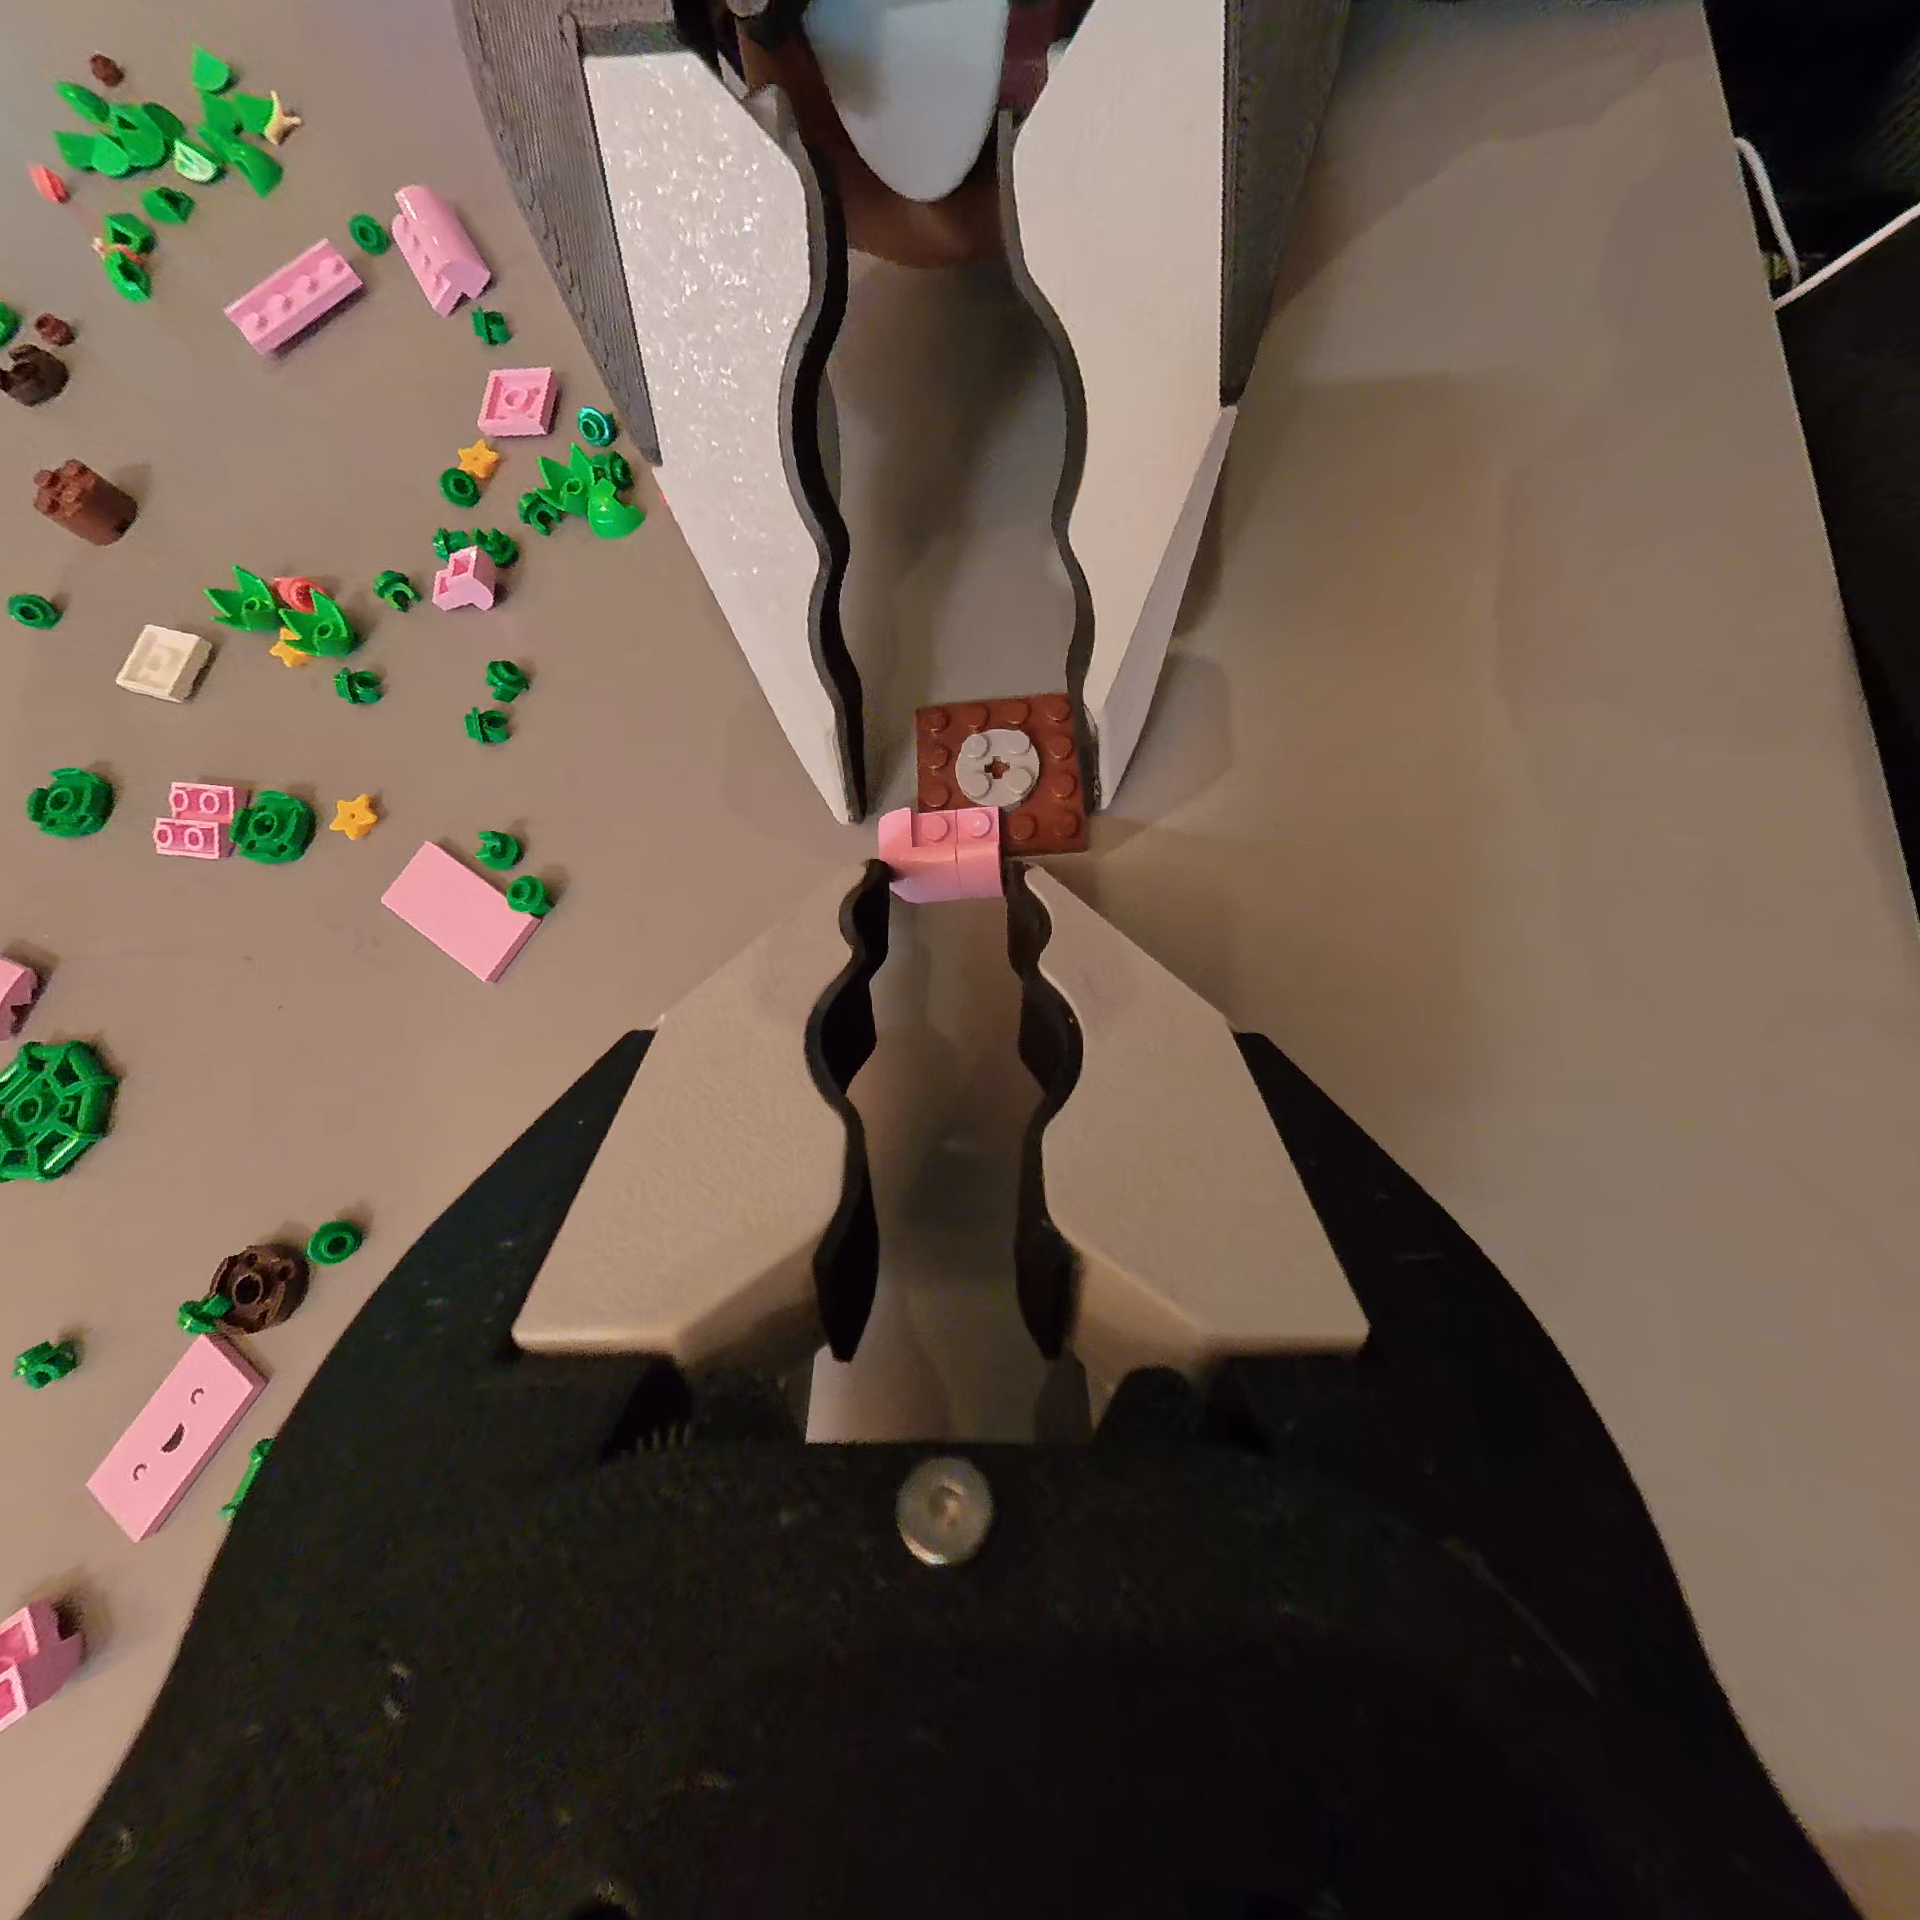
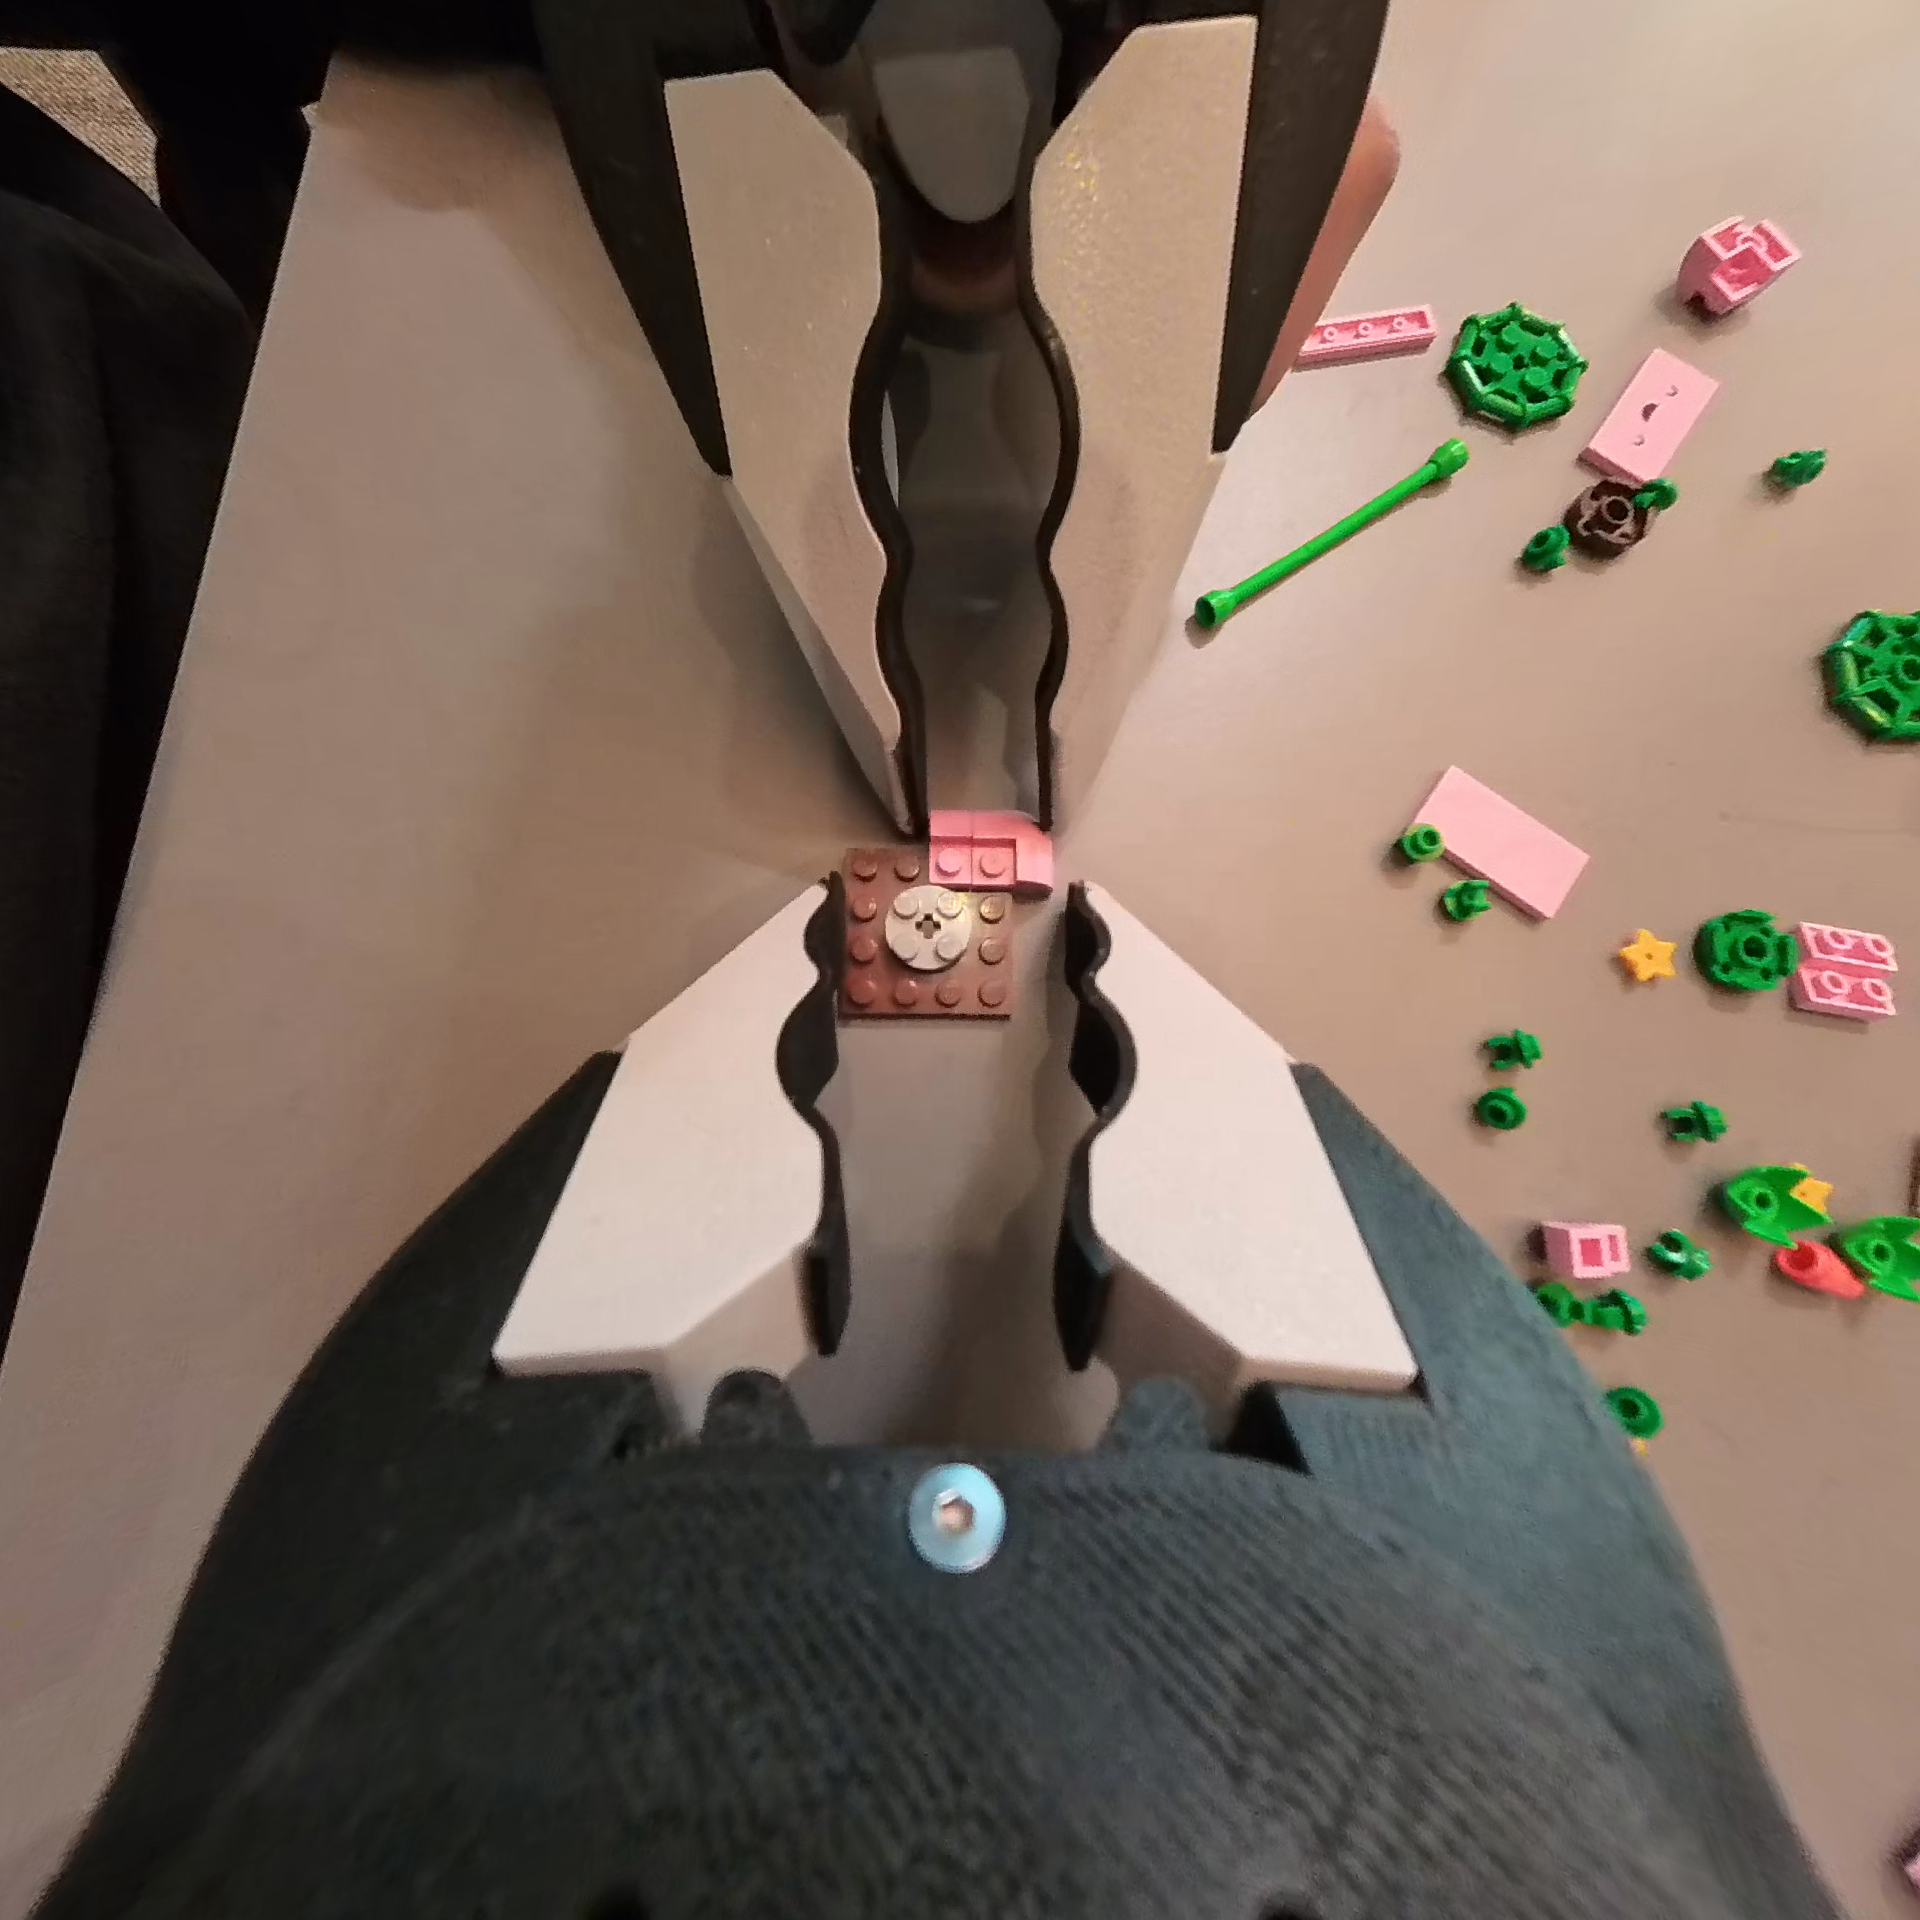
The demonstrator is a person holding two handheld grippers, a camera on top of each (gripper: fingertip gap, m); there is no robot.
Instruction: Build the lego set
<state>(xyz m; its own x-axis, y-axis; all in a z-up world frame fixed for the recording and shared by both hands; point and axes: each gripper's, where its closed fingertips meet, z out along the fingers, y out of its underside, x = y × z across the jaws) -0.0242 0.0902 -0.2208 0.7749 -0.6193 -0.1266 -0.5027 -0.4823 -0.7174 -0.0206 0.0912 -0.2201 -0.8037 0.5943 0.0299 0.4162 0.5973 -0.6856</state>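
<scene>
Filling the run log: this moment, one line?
stage: pink bricks at brown plate edge | left gripper: flanks pink bricks | right gripper: open, straddling plate

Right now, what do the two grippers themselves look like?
Both match: the left gripper and right gripper have a black, rough-textured body, two pale grey wedge-shaped fingers lined with black wavy pads, and one silver screw in the middle.

black hand-held gripper (image 1: 948, 871), pale fingers (image 1: 727, 1195) (wavy-edged)
</scene>
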